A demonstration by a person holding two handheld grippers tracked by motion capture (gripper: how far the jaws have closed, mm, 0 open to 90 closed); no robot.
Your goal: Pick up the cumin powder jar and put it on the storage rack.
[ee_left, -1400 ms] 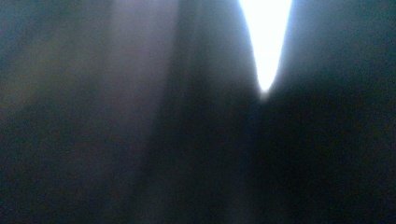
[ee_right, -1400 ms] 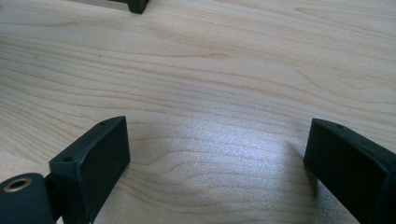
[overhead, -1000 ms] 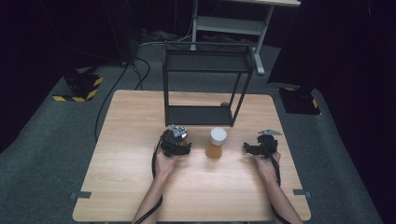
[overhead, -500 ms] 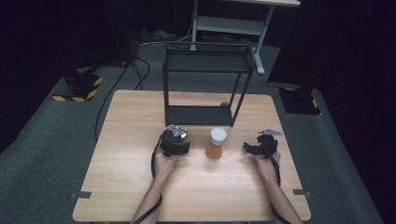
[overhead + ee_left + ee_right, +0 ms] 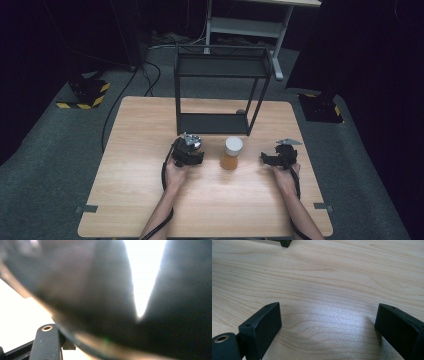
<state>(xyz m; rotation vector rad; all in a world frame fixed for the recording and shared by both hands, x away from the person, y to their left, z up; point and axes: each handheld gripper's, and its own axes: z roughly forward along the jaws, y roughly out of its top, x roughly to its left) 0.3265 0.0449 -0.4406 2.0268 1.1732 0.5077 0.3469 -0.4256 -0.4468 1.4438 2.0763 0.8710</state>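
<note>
Both forearms enter from the near edge of the bench. The left gripper rests on the bench left of the jar; its jaws have just been closing and now stand fully closed, with nothing discernible between them in its blurred, dark close-up view. The right gripper is open over bare wood, right of the jar. The jar, amber with a white lid, stands upright between the two grippers, touching neither. Behind it stands a black shelf rack.
</note>
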